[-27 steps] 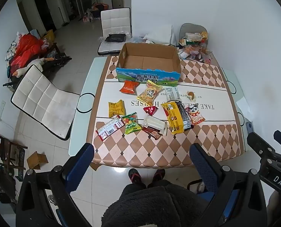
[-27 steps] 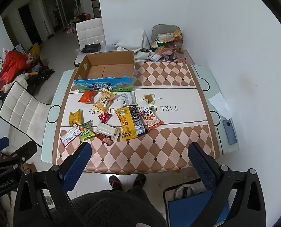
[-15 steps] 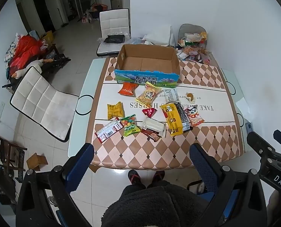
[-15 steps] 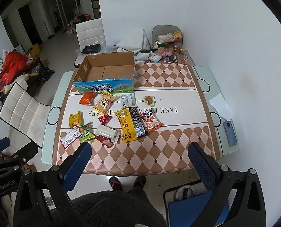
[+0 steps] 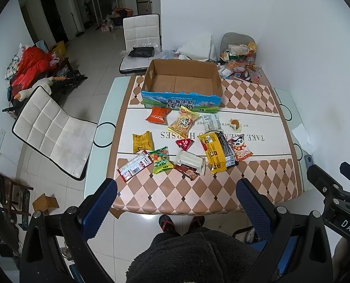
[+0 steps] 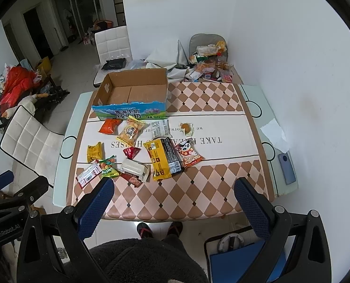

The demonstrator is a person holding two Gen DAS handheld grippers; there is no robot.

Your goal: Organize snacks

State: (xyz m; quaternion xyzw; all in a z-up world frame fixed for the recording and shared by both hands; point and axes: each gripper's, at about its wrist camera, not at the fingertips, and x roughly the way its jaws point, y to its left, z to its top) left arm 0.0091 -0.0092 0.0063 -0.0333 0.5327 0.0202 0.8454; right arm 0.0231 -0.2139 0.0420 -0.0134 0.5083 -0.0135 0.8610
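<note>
While both tools hang high over the worktop (image 5: 257,184), I note left tool (image 5: 175,202) and right tool (image 6: 173,200) spread wide, empty; snacks (image 5: 186,141) lie scattered before the empty cardboard box (image 5: 183,82).

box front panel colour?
Blue, with a green landscape print, on the cardboard box; clearest in left wrist view.

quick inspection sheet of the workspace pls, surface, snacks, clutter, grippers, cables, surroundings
surface: table with checked cloth, white strip across the middle
job's things: cardboard box open and empty at the far side; snack packets loose in front of it, none inside
clutter: pile of wrappers at the far corner; phone and paper on the right edge
grippers: left gripper and right gripper both open, empty, above the near edge
cables: nothing seen
surroundings: white chairs, red bags on the floor, person's feet under the near edge
</note>
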